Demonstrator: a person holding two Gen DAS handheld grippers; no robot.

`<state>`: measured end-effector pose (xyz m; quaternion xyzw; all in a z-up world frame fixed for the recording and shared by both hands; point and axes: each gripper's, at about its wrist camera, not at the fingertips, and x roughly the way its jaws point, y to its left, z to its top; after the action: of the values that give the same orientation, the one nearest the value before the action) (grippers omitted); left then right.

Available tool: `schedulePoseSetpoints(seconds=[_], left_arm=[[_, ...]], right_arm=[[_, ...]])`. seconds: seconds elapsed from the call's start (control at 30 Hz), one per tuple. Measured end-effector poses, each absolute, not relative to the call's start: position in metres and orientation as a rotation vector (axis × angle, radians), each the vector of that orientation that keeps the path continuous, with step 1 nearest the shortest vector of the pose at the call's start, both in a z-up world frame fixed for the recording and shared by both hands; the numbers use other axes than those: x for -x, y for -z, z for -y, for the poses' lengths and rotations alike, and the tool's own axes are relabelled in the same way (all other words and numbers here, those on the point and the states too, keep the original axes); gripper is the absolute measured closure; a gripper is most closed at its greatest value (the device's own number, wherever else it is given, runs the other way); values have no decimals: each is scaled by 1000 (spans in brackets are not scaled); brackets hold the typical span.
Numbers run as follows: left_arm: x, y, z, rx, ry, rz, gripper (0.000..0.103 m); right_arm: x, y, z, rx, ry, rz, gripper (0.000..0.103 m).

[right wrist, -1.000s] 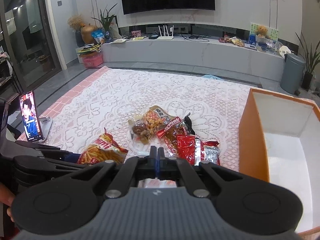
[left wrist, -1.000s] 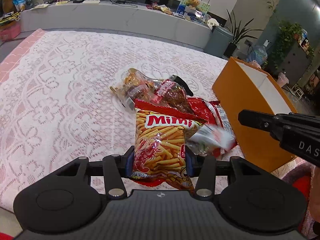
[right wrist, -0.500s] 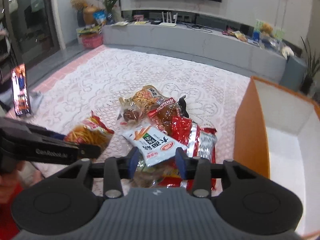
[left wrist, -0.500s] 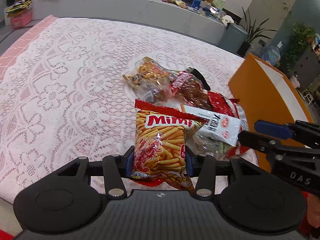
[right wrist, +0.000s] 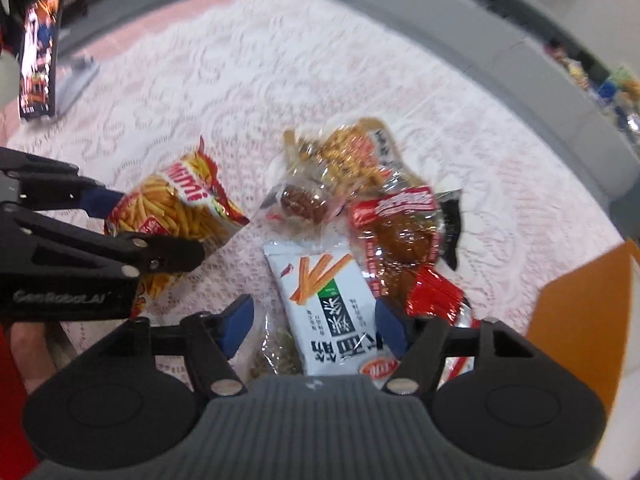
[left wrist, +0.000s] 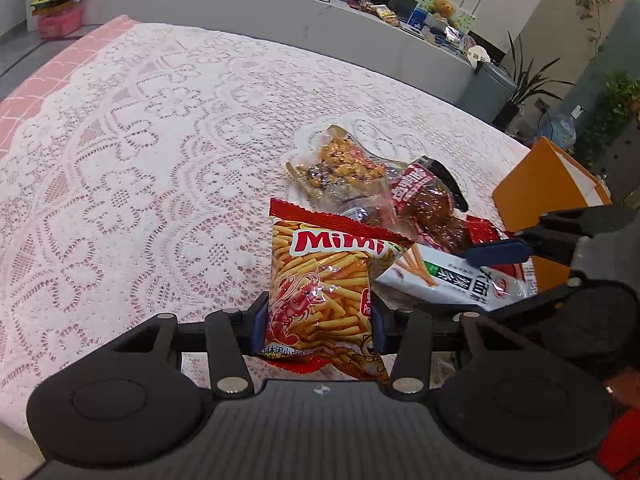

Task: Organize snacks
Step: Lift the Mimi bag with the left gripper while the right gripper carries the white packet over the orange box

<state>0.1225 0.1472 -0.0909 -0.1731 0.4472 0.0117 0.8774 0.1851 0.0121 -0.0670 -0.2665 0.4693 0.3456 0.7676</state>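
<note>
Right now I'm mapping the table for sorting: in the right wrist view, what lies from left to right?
Phone → left claw shut on the Mimi bag → white stick-snack packet → red packet → orange box.

Snack packets: five countable, sixth partly hidden. One orange box [left wrist: 532, 188]. One phone [right wrist: 38, 54]. Two claws.

lace tablecloth [left wrist: 160, 152], grey console [left wrist: 280, 12], houseplants [left wrist: 524, 84]

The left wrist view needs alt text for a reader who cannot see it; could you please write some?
The left gripper is shut on a Mimi prawn-stick bag above a lace tablecloth. Beside it, the right gripper straddles a white snack packet near an orange box.
</note>
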Motion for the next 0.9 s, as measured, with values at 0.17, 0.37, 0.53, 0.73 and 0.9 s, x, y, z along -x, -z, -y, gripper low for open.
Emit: schedulePoseSetpoints(seconds=[0.17, 0.37, 0.53, 0.73, 0.9], left_arm=[[-124, 95, -152, 377, -34, -926, 49], [-124, 97, -156, 391, -31, -925, 49], [-122, 96, -156, 394, -30, -923, 49], [-118, 92, -152, 388, -28, -916, 49], [-113, 84, -146, 381, -21, -905, 49]], right_arm=[[-196, 81, -29, 628, -735, -1070, 32], [-197, 95, -40, 731, -704, -1063, 55], [-193, 82, -35, 712, -715, -1034, 61], [-178, 55, -27, 732, -726, -940, 64], [-167, 29, -14, 699, -713, -885, 66]])
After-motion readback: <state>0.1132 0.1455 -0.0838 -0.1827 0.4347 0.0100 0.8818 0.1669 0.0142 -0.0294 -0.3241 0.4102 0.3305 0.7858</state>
